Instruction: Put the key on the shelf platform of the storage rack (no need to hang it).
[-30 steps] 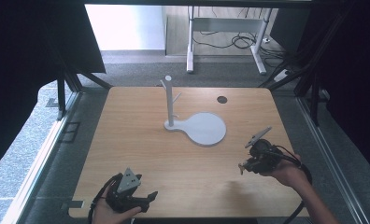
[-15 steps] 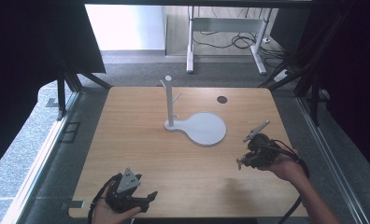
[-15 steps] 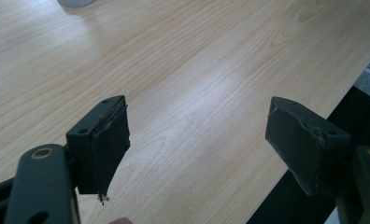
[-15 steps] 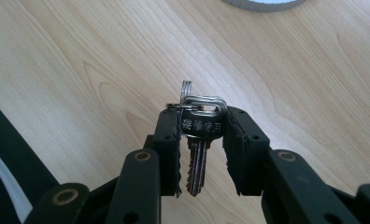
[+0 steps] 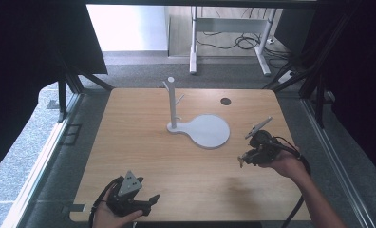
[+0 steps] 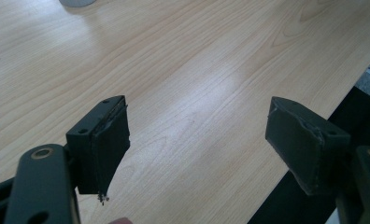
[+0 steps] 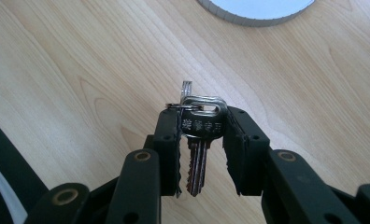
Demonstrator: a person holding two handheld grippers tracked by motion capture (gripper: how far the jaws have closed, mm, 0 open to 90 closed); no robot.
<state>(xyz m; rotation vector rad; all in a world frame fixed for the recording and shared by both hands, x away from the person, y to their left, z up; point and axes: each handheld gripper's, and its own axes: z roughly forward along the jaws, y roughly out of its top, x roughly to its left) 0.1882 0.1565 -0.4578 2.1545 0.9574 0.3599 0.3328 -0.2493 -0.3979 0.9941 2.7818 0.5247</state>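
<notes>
Over the table, right tongs [image 7: 202, 149] pinch keys [image 7: 199, 140] (left tongs [image 6: 206, 140] spread, empty).

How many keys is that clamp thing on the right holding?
2, as far as I can tell: the keys hang on one ring between the right gripper's jaws, one blade close behind the other above the table. More may be hidden behind them.

Overhead cam; two close gripper cams

The keys [image 7: 198, 140] are too small to make out from above; the white stand's base [image 7: 255, 11] is cut off in the right gripper view.
</notes>
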